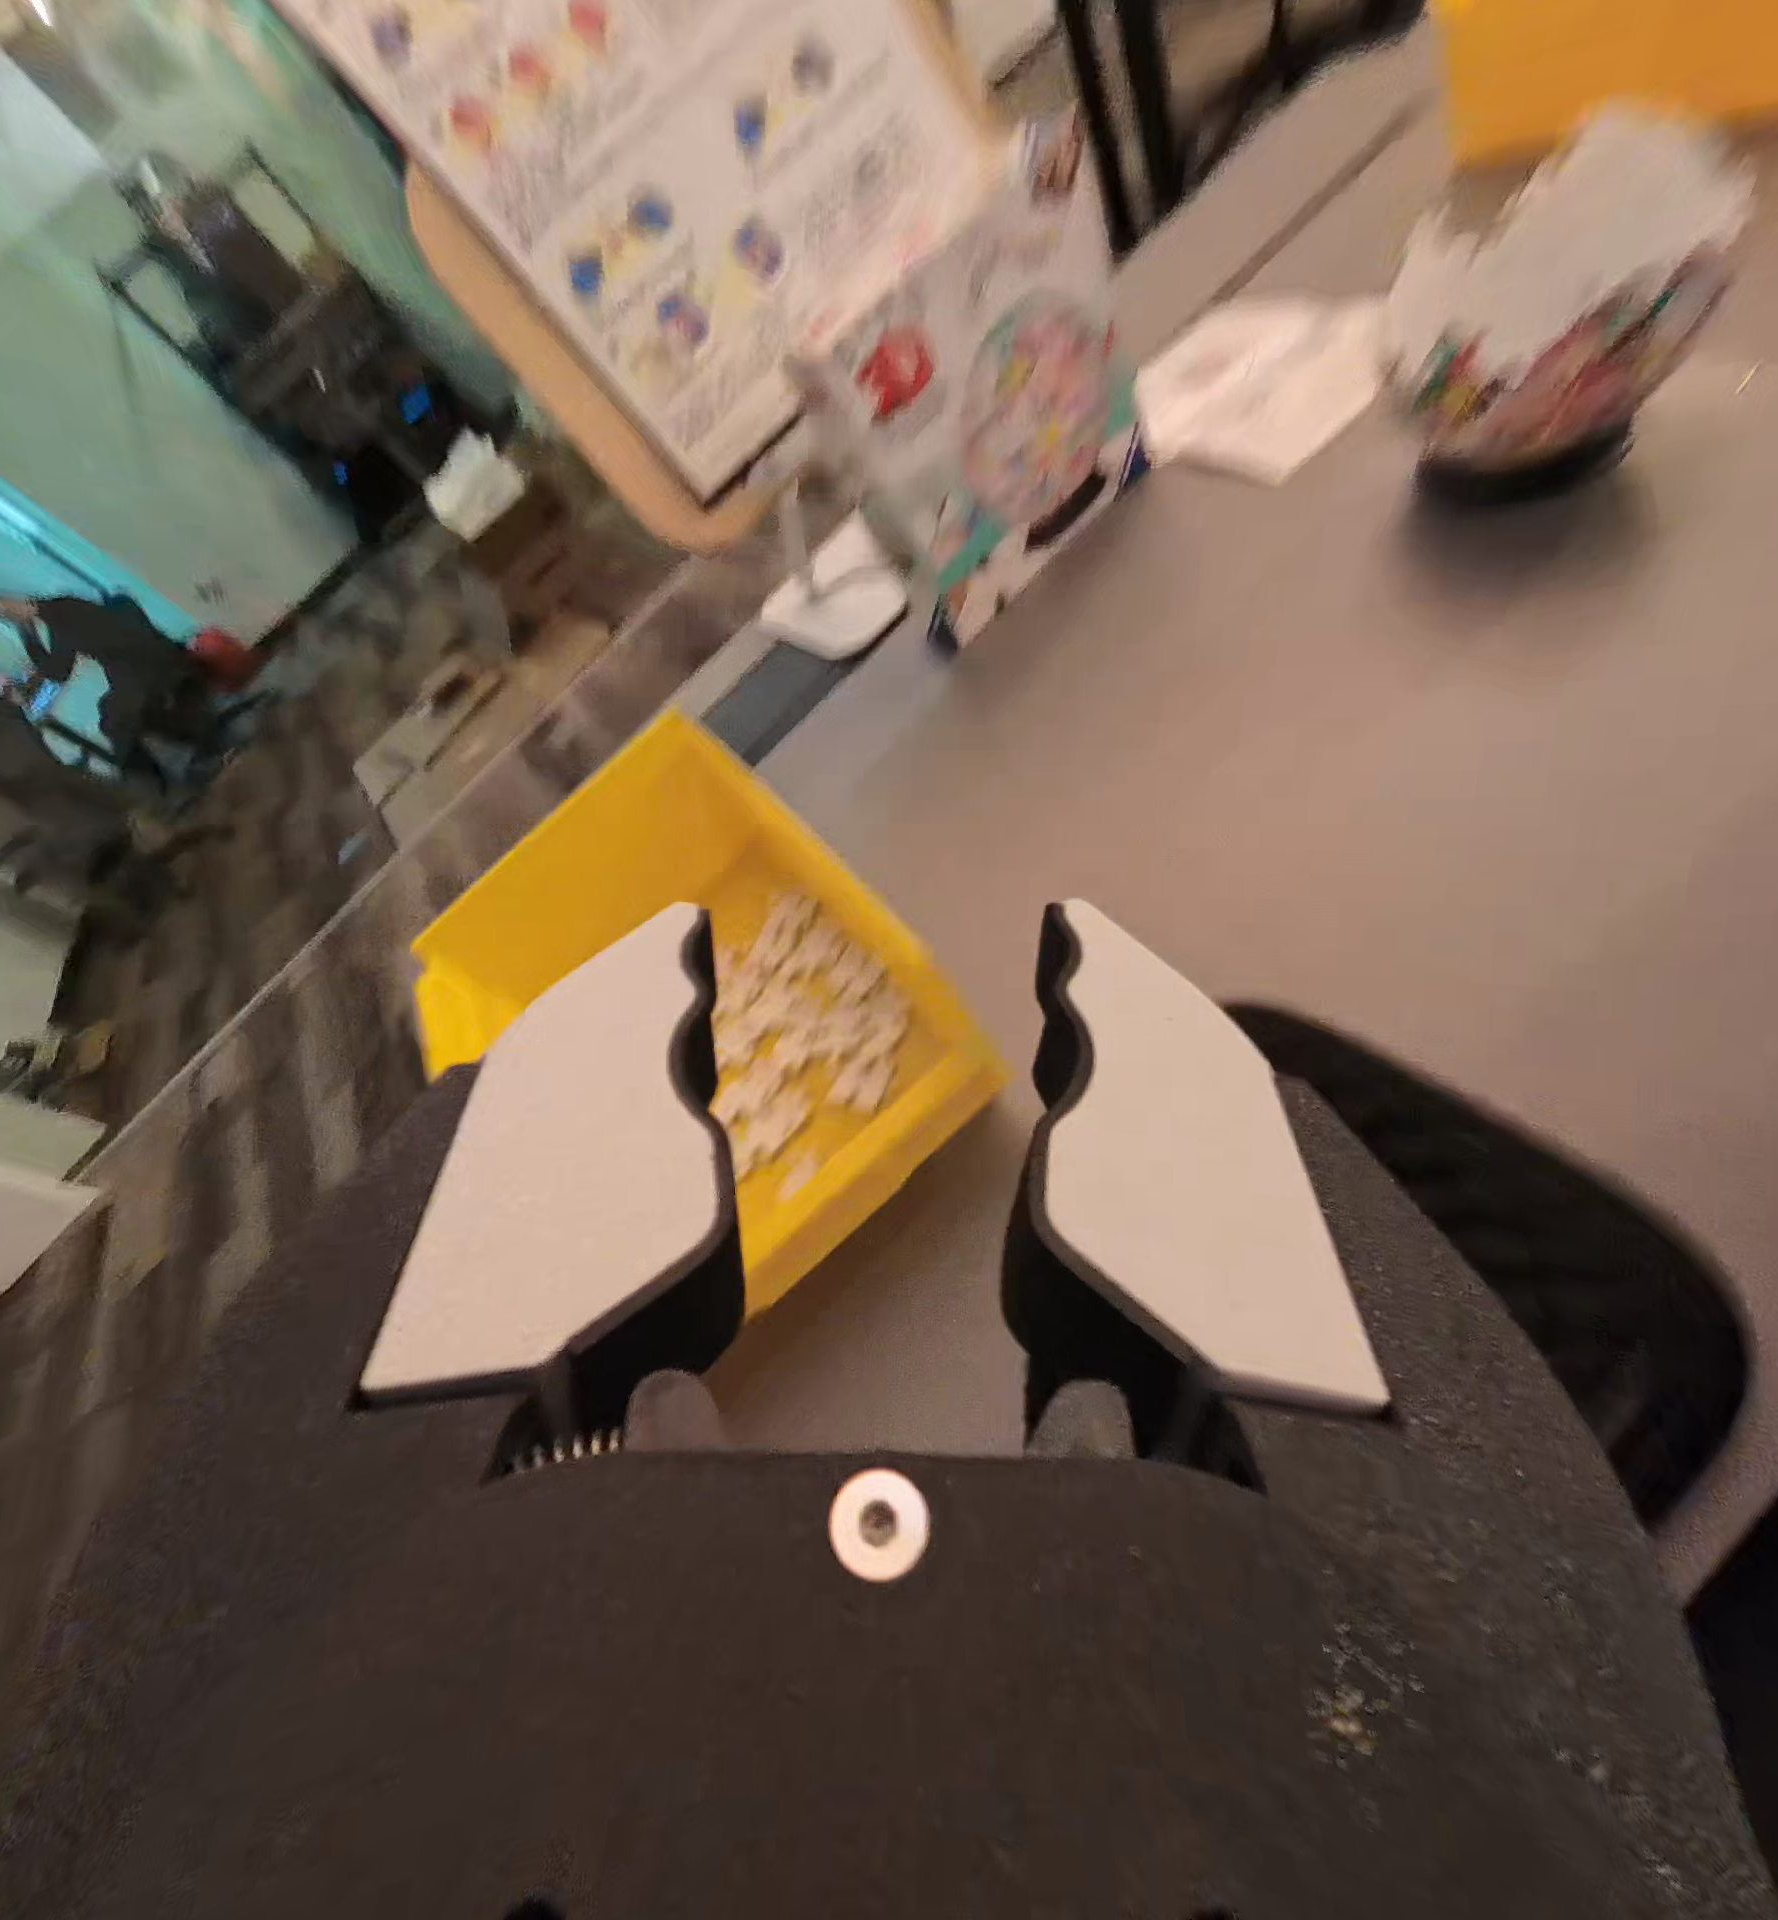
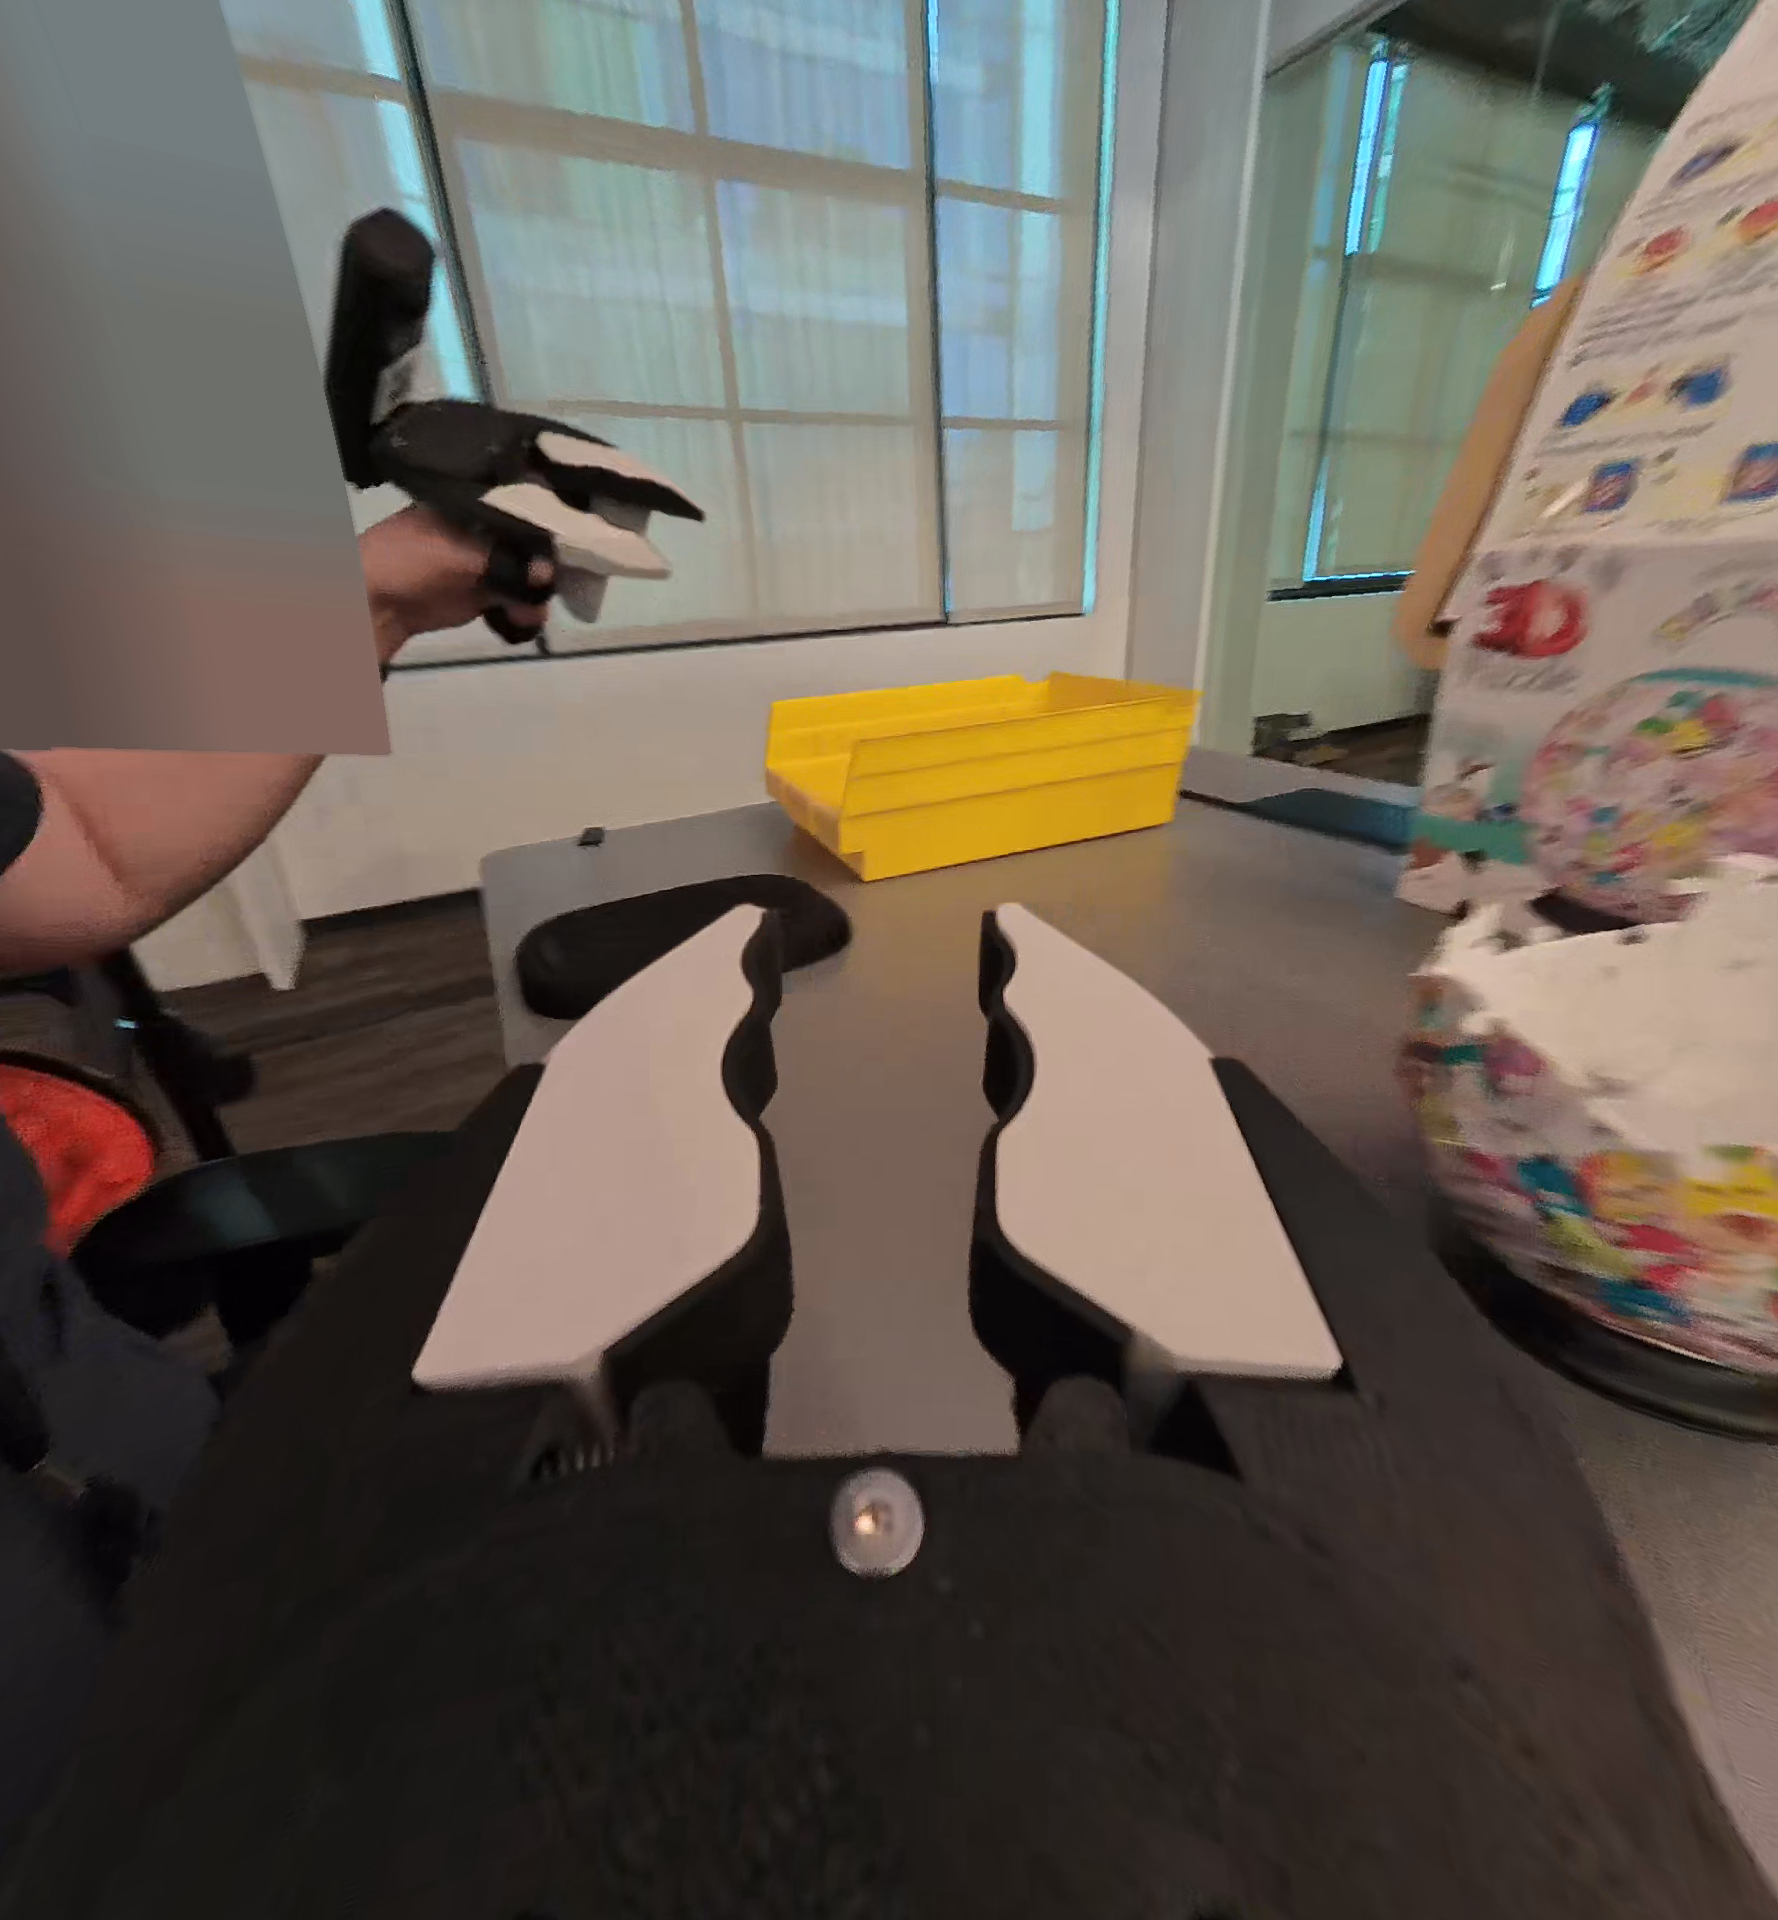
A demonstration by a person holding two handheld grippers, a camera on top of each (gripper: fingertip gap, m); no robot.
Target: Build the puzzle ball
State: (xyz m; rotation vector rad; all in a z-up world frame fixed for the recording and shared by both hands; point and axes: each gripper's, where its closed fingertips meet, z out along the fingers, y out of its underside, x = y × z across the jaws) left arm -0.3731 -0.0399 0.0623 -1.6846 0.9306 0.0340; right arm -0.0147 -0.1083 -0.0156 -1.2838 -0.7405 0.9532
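Note:
The half-built puzzle ball (image 2: 1633, 1153), colourful outside and white inside, stands on a black round base at my right gripper's right; it also shows blurred in the left wrist view (image 1: 1560, 322). A yellow bin (image 1: 646, 862) holds several loose white puzzle pieces (image 1: 812, 1029). My left gripper (image 1: 874, 925) is open and empty, held in the air above the bin. My right gripper (image 2: 880, 925) is open and empty, low over the grey table (image 2: 1155, 914). The left gripper also shows in the right wrist view (image 2: 646, 530), raised high, and the bin (image 2: 978, 774) stands across the table.
The puzzle's box (image 1: 1010, 416) stands at the table's far side, also in the right wrist view (image 2: 1654, 644). A black wrist pad (image 2: 677, 940) lies near the table edge. White paper (image 1: 1269, 384) lies by the ball. A person's arm (image 2: 137, 842) is at left. Spacing between my two grippers at the tips: around 40 cm.

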